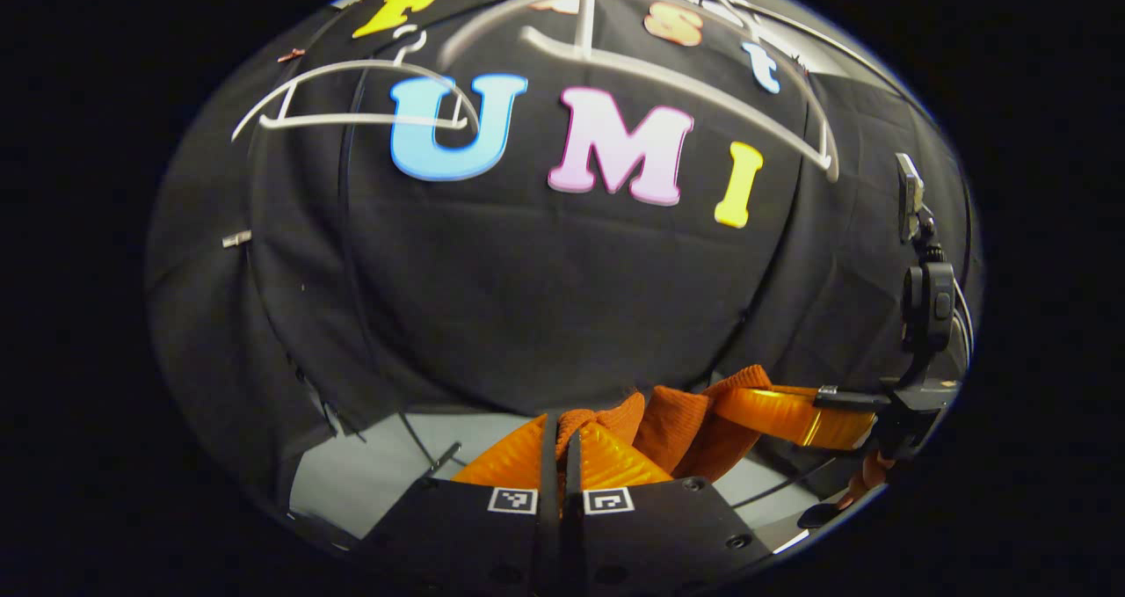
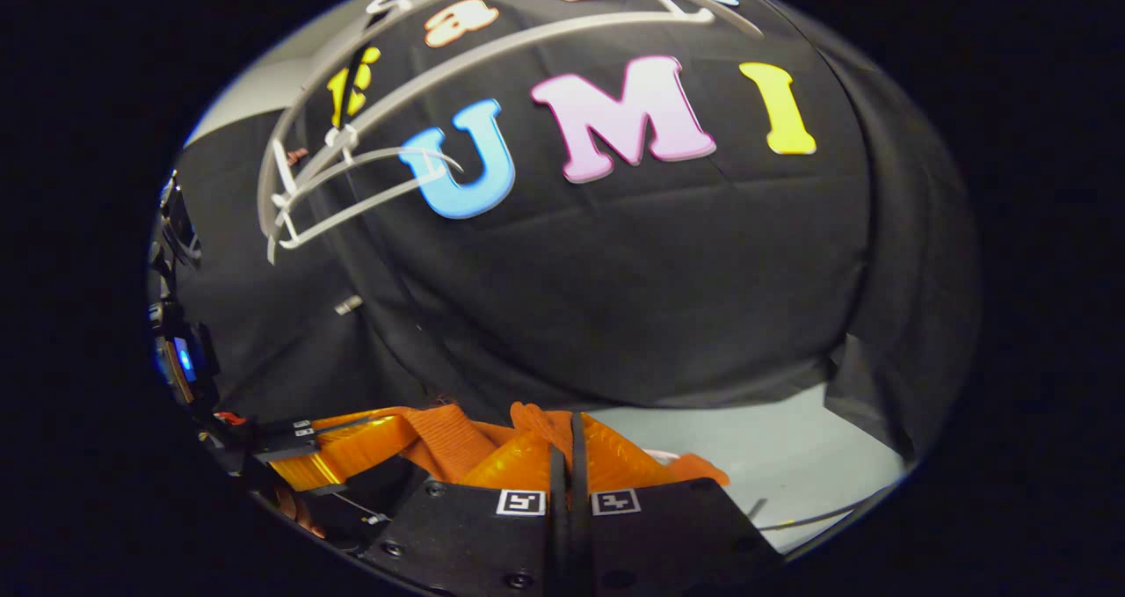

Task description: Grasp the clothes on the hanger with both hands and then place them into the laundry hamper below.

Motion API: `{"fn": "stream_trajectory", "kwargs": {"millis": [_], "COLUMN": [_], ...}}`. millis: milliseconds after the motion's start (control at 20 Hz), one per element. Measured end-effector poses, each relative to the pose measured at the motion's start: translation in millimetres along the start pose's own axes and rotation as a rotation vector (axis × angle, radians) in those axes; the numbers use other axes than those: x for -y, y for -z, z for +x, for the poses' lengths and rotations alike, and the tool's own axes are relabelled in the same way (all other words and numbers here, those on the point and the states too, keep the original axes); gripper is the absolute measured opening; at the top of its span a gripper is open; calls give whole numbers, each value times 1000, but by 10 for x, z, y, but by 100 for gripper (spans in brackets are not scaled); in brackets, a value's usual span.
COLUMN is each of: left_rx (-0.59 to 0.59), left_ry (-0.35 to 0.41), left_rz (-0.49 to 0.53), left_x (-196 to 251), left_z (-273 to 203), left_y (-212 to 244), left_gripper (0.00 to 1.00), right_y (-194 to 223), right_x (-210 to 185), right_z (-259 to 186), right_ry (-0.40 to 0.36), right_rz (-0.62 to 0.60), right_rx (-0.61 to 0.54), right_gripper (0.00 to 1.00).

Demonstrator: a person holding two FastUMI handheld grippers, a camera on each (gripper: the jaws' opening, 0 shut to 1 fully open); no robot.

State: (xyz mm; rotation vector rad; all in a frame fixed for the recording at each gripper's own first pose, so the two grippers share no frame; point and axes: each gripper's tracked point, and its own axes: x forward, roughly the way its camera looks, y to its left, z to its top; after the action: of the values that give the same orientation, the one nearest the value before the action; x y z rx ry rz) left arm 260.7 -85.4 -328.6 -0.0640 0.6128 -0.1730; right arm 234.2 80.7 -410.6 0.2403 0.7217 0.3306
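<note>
The left hand-held gripper (image 1: 562,456) is sitting with its fingers pressed together, and orange cloth, the clothes (image 1: 677,421), is bunching right at the tips, so it looks to be pinching a fold. Just to its right the other hand-held gripper is reaching in, and the garment is draping between the two. Over in the right gripper view, the right hand-held gripper (image 2: 569,456) is clamped the same way, fingers closed with orange fabric (image 2: 457,443) gathering at and just beyond the tips. Above and ahead of both, two pale hangers (image 1: 352,96) are hanging bare on the rail, well clear of the cloth. Below and ahead, a pale floor (image 2: 773,465) is showing; the laundry hamper I cannot make out. Judging by the folds, this garment is soft, light and floppy, so it is going to sag and trail wherever it is not held. Best hold is a thick bunch of fabric on each side, gripped deep between the fingers
</note>
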Motion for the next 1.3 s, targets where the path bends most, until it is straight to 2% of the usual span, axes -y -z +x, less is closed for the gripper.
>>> {"fn": "stream_trajectory", "kwargs": {"millis": [100,200,250,400,500,750,950,1300], "left_rx": [-85,-153,-177,-233,-242,-188,-91,95], "left_ry": [-58,-74,-91,-155,-149,-145,-132,-117], "left_rz": [32,36,25,21,11,-12,-14,-1], "left_x": [-97,-144,-166,-343,-306,-311,-294,-319], "left_z": [121,183,192,108,87,-45,-322,-983], "left_y": [451,815,948,1268,1279,997,526,-301], "left_gripper": [5,8,25,93,96,96,96,96], "right_y": [375,658,781,981,1048,1045,739,-27], "right_x": [227,313,345,486,535,486,345,37], "right_z": [81,48,17,-39,-55,-232,-440,-976], "right_ry": [83,117,135,201,227,246,239,246], "right_rz": [-23,-40,-53,-101,-106,-81,-79,-79], "right_rx": [-75,-138,-166,-192,-200,-217,-147,31], "right_gripper": [5,7,30,97,93,96,98,97]}}
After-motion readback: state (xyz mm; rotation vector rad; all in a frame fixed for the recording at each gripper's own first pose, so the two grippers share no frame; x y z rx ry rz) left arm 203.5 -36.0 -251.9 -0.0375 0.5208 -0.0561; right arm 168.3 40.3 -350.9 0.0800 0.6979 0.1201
